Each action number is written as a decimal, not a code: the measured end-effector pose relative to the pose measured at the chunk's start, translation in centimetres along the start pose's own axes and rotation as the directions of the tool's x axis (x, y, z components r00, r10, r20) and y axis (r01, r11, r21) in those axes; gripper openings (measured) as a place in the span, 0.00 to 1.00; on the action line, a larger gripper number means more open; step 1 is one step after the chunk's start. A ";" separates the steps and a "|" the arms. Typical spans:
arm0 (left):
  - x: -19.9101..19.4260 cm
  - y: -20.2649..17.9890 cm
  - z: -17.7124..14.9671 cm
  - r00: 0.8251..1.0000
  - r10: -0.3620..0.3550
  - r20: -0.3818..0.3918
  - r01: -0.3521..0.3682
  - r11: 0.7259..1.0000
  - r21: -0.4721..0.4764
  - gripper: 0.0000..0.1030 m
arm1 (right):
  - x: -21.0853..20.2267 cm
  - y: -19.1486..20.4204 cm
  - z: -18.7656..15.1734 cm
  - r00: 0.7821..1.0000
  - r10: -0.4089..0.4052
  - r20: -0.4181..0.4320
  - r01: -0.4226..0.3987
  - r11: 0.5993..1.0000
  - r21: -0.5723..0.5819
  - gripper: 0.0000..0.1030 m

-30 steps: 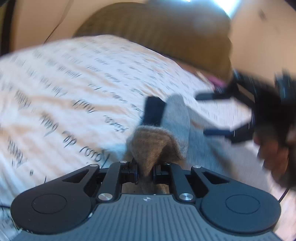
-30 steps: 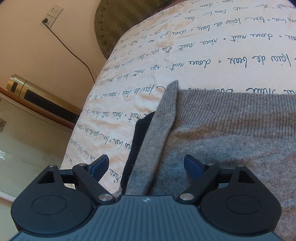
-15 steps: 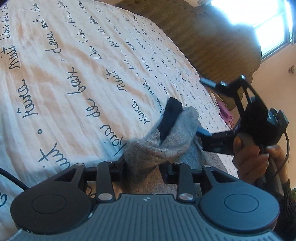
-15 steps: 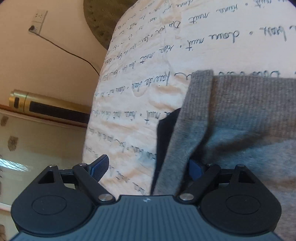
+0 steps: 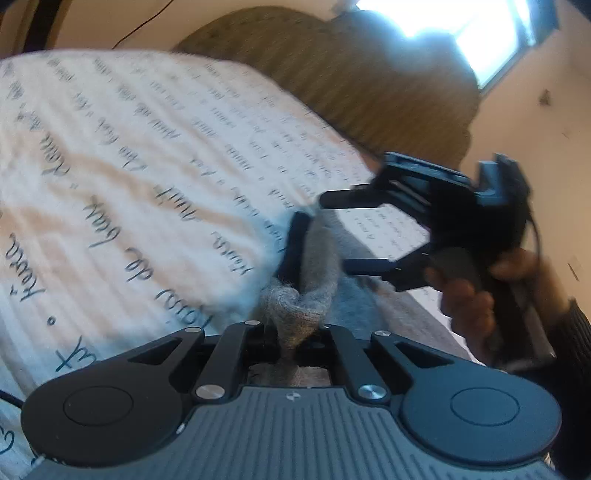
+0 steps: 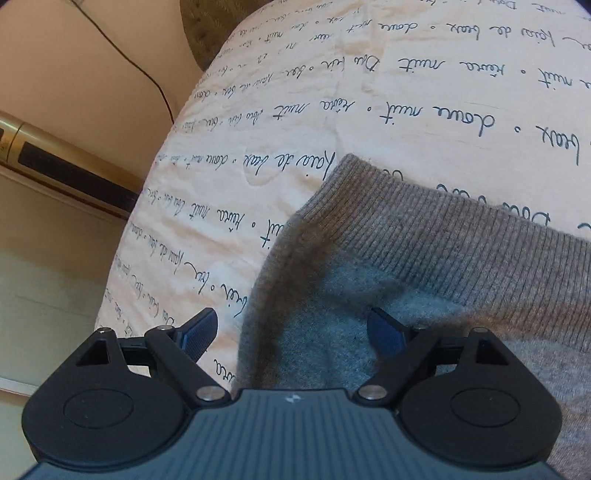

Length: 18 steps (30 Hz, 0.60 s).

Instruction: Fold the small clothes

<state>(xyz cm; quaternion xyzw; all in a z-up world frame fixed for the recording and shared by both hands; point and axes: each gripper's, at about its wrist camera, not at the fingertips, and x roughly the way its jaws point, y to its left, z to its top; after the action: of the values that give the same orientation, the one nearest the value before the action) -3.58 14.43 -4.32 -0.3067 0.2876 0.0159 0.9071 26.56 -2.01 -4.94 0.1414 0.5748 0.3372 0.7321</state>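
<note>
Two grippers, left gripper (image 5: pixel 291 341) jaws pinching grey garment (image 5: pixel 317 266), right gripper (image 6: pixel 291 334) jaws spread.

cream script-printed bedspread (image 6: pixel 295 110), grey knit garment (image 6: pixel 443 258) on it, perhaps over something dark (image 5: pixel 293 243)

Light: daylight from blown-out window (image 5: pixel 461 33)
Blur: left view smeared
Right view: sharp
Edges: fisheye-bent

A home bedroom is showing here: a bed (image 6: pixel 369 110) wearing script-printed bedding (cream), a woven headboard (image 5: pixel 369 85), a window (image 5: pixel 461 33).
</note>
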 end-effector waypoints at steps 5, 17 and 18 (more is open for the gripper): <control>-0.9 -4.4 -1.6 0.995 -0.094 0.032 0.086 0.976 0.198 0.05 | 2.7 2.7 1.4 0.988 -0.110 -0.112 0.096 0.987 -0.129 0.86; 0.3 -7.0 -3.0 0.995 -0.097 -0.023 0.100 0.951 0.293 0.04 | 3.0 3.9 1.0 0.940 -0.317 -0.126 0.246 0.886 -0.394 0.25; 0.4 -7.3 -3.1 0.995 -0.099 -0.027 0.102 0.949 0.297 0.04 | 2.2 3.1 1.1 0.947 -0.298 -0.118 0.236 0.897 -0.374 0.15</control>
<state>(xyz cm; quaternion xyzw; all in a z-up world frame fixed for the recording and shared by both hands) -3.39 6.73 -2.54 -0.1807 0.2763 -0.0757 0.9409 26.83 1.93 -4.36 -0.1032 0.5796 0.3424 0.7323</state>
